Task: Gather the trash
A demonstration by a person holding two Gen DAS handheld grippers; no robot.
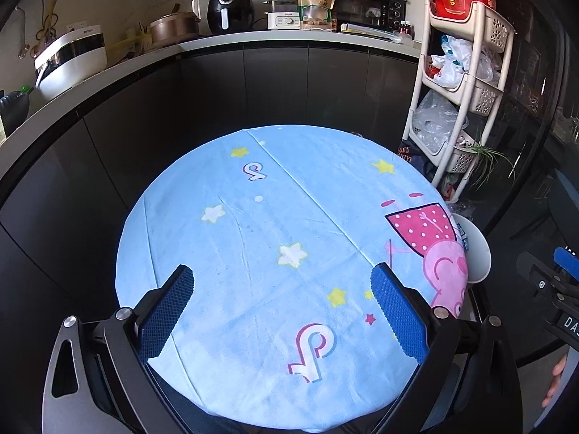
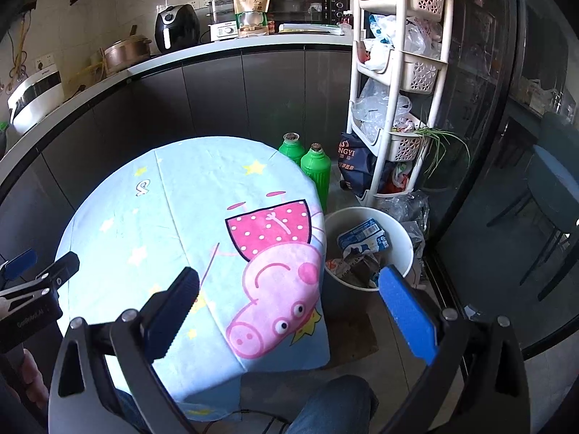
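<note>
My left gripper (image 1: 282,313) spread, empty | right gripper (image 2: 289,309) spread, empty | milk carton (image 2: 363,235) in bin (image 2: 405,228): light, crushable; I'd pinch its edge.

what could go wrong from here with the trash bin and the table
The white bin sits tight against the draped tablecloth; reaching in with the right tongs could snag the cloth edge. Cartons are piled near its rim, so more trash may spill onto the floor. Two green bottles stand close behind and might get knocked over.
</note>
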